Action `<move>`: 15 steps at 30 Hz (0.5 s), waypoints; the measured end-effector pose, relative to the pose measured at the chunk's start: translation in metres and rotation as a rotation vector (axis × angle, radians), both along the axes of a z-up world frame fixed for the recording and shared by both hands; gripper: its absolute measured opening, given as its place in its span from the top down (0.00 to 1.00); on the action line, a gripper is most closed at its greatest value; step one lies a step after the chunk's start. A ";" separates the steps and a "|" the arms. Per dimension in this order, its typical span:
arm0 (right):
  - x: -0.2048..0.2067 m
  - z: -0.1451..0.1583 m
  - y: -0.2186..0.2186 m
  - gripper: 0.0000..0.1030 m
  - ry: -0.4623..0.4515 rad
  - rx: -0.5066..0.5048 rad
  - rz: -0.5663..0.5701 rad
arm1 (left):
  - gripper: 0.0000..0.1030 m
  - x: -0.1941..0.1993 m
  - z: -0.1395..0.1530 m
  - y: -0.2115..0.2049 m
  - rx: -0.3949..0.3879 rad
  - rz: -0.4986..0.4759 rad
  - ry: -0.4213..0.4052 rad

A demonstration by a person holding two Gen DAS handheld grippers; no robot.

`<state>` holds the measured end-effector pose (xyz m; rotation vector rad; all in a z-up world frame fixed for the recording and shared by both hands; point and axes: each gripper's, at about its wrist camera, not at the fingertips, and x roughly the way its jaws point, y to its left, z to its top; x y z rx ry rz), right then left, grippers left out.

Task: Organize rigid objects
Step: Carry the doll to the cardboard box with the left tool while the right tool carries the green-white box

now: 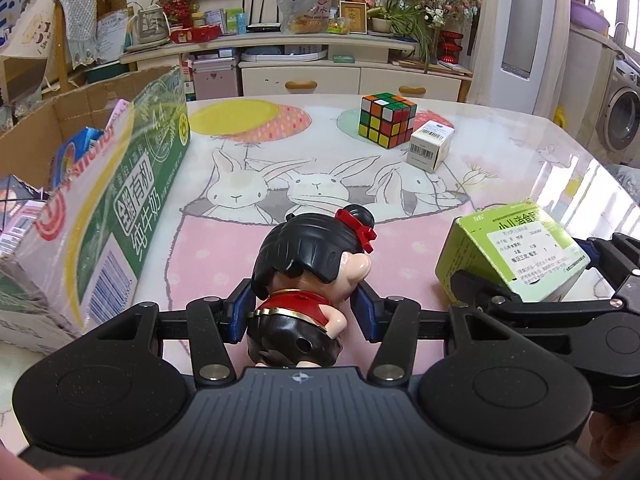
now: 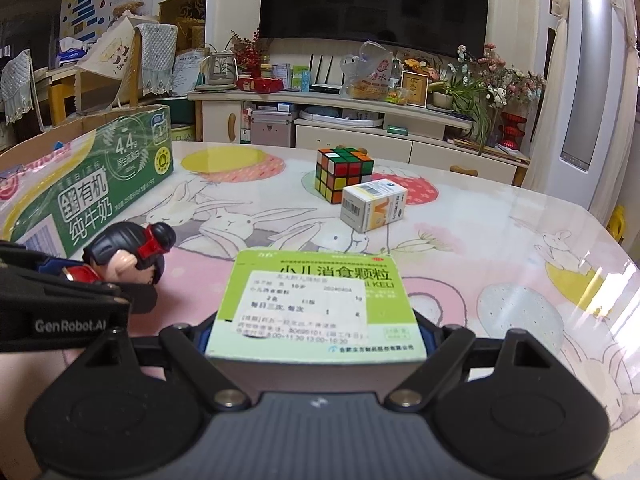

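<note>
So both grippers are loaded right now. The left gripper (image 1: 306, 312) is clamped on the little figurine (image 1: 308, 276), its blue fingers (image 1: 240, 316) pressed in at the waist, and the right gripper (image 2: 316, 340) is closed on the green medicine box (image 2: 316, 304), gripped by its two side walls. Both items are carried just above the worktop (image 1: 500, 184), near its front edge.

The cardboard box (image 1: 132, 184) at the left edge of the worktop looks like the drop-off, since packets are already seen inside it. To do this step well, the figurine is best carried clear over the box's near wall before anything is let go, and lowered inside, not dropped, as it's round and top-heavy and would probably roll. The two grippers are side by side and nearly touching, so one load should be dropped off first while the other is held back.

Still waiting near the far edge: the puzzle cube (image 1: 387, 124) and the small white carton (image 1: 430, 146), just beside each other.

Hard to tell: how much room is left inside the cardboard box, as most of its inside is cut off. The figurine's feet are hidden behind the gripper body, and the right fingers are mostly covered by the green box.
</note>
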<state>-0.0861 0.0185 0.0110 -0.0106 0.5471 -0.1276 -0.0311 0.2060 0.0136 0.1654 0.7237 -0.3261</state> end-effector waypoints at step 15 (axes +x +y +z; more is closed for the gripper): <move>-0.021 0.020 0.010 0.17 -0.030 -0.030 -0.011 | 0.38 -0.009 0.020 0.010 -0.042 -0.043 -0.028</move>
